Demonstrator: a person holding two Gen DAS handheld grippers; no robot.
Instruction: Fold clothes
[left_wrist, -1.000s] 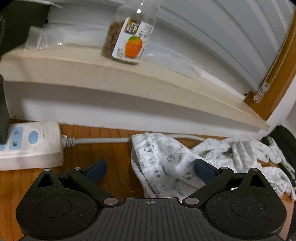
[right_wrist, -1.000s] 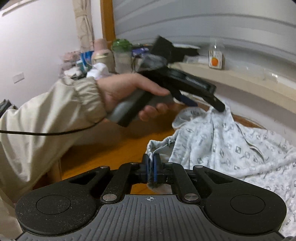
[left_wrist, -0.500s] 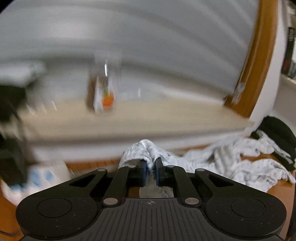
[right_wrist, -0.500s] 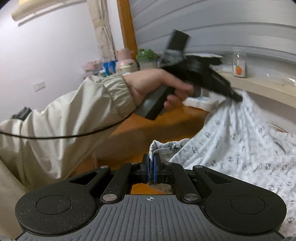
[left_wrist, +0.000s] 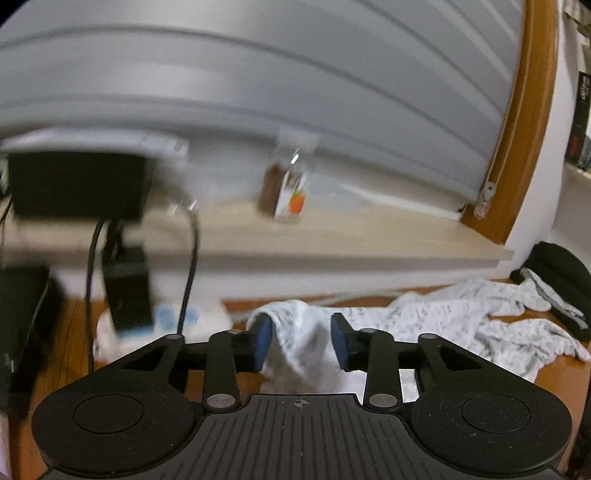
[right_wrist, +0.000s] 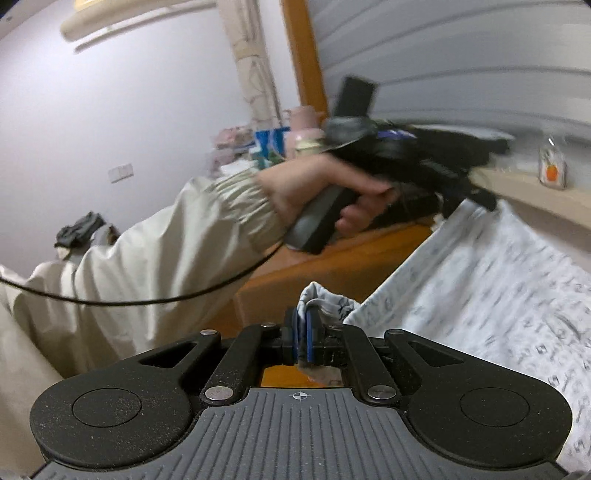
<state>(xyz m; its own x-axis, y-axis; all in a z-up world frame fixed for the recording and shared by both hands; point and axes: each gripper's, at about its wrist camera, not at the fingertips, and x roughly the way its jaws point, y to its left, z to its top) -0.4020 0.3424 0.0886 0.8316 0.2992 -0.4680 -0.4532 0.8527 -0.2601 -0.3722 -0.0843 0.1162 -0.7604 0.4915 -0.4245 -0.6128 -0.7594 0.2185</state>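
A white patterned garment (left_wrist: 461, 317) lies spread over the wooden table (left_wrist: 70, 332). In the left wrist view my left gripper (left_wrist: 301, 343) has its jaws opening. A raised fold of the cloth sits between them, draped over the left fingertip (left_wrist: 264, 332). In the right wrist view the left gripper (right_wrist: 469, 192), held by a person's hand (right_wrist: 325, 188), carries the garment (right_wrist: 480, 295) up in a taut sheet. My right gripper (right_wrist: 303, 339) is shut on a bunched hem of that garment near the table's front edge.
A jar (left_wrist: 286, 192) with an orange label stands on the pale sill (left_wrist: 369, 240) behind the table. A white power strip (left_wrist: 166, 321) with a black plug (left_wrist: 127, 291) and cables lies at the left. Dark clothing (left_wrist: 554, 269) sits at the far right. A beige sleeve (right_wrist: 166, 240) crosses the right wrist view.
The left gripper closed on a fold of the garment, lifted it and swung left, and its jaws now stand apart again. The right gripper rose slightly, still clamped on the hem.
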